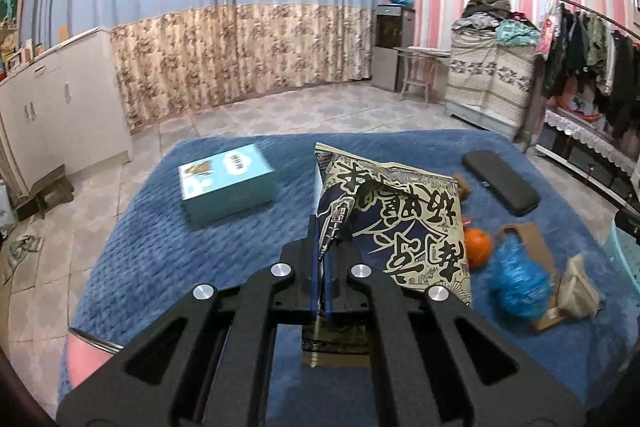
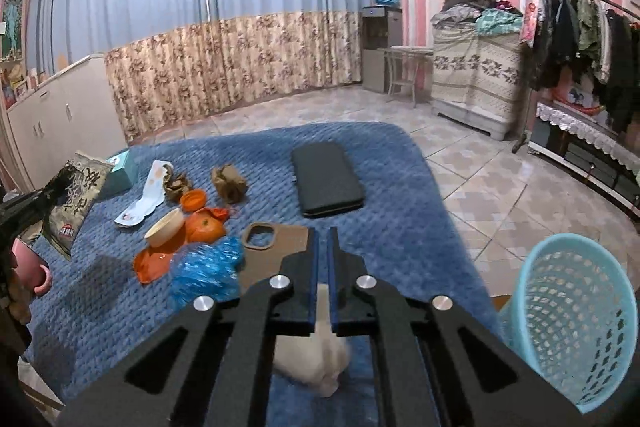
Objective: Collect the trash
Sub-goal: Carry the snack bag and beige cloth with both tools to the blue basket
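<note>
My left gripper (image 1: pixel 322 227) is shut on the edge of a dark blue and cream snack bag (image 1: pixel 400 223) and holds it up over the blue blanket (image 1: pixel 160 247). The bag also shows at the far left of the right wrist view (image 2: pixel 76 199). My right gripper (image 2: pixel 321 239) is shut on a crumpled whitish tissue (image 2: pixel 316 355) that hangs below the fingers. A light blue mesh basket (image 2: pixel 568 319) stands at the right edge of the bed. Orange peel (image 2: pixel 204 225), a blue plastic wrapper (image 2: pixel 208 267), a paper cup (image 2: pixel 164 227) and brown paper wads (image 2: pixel 228 183) lie on the blanket.
A teal box (image 1: pixel 226 183) and a black case (image 2: pixel 326 179) lie on the blanket. A brown phone case (image 2: pixel 276 239) lies just ahead of my right gripper. A white wrapper (image 2: pixel 146 197) lies near the peel. Tiled floor, a cabinet and a clothes rack surround the bed.
</note>
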{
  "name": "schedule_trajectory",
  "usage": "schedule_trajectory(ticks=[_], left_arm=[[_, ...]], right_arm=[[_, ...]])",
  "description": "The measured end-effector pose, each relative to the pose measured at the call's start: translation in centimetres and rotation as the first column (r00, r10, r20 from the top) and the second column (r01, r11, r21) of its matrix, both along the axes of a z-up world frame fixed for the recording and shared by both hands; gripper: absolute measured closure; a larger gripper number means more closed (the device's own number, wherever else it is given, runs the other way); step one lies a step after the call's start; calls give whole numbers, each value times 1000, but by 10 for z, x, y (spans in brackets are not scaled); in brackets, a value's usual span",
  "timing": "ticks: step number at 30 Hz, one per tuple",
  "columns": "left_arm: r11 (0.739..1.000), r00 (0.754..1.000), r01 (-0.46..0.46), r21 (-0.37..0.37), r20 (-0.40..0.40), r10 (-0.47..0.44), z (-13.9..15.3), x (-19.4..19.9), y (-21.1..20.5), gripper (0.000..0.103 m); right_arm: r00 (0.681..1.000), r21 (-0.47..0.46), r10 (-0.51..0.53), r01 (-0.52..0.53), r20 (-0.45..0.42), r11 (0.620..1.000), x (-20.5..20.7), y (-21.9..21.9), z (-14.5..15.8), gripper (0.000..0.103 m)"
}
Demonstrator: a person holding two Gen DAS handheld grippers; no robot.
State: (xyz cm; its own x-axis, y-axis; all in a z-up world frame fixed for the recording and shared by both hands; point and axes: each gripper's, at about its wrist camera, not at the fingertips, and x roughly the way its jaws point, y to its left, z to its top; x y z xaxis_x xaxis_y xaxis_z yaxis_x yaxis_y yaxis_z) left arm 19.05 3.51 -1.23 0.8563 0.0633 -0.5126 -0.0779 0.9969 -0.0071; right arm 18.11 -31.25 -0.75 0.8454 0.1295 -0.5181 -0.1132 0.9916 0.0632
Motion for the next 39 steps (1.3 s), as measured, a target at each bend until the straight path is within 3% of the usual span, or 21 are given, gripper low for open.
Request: schedule_trajectory(ticks=[6, 8, 9, 10, 15, 18, 20, 22, 31, 39], left_arm=[[999, 999, 53, -7, 2, -53, 1, 0, -33, 103], [998, 998, 62, -2, -5, -62, -1, 0, -37, 103], [998, 998, 66, 1, -10, -66, -2, 0, -38, 103], [998, 998, 67, 4, -13, -67, -4, 0, -39, 103], [998, 997, 65, 2, -29, -65, -11, -4, -35, 103], [998, 997, 62, 3, -35, -62, -14, -7, -32, 103], [998, 997, 60, 1, -38, -60, -16, -8, -31, 103], [998, 998, 60, 1, -37, -60, -16, -8, -31, 103], [996, 996, 88, 2, 8, -88, 1, -5, -54, 103], [982, 981, 189, 10, 43, -189, 18, 5, -127, 103]], right_arm=[[997, 49, 9, -5, -79, 999, 0, -22, -14, 95], [993, 44, 22, -17, -118, 999, 4, -15, -24, 60], [991, 35, 27, -23, -129, 999, 6, -11, -28, 28], [991, 24, 33, -31, -129, 999, 5, -6, -32, 26], [967, 7, 92, -93, -238, 996, 12, 18, -62, 31], [949, 7, 122, -125, -289, 992, 13, 24, -77, 53], [954, 11, 124, -125, -275, 992, 10, 22, -78, 70], [960, 38, 119, -113, -252, 993, 7, 13, -72, 76], [996, 32, -49, 52, -76, 998, -24, -56, -19, 78], [957, 52, -288, 290, -29, 956, -53, -151, -1, 78]])
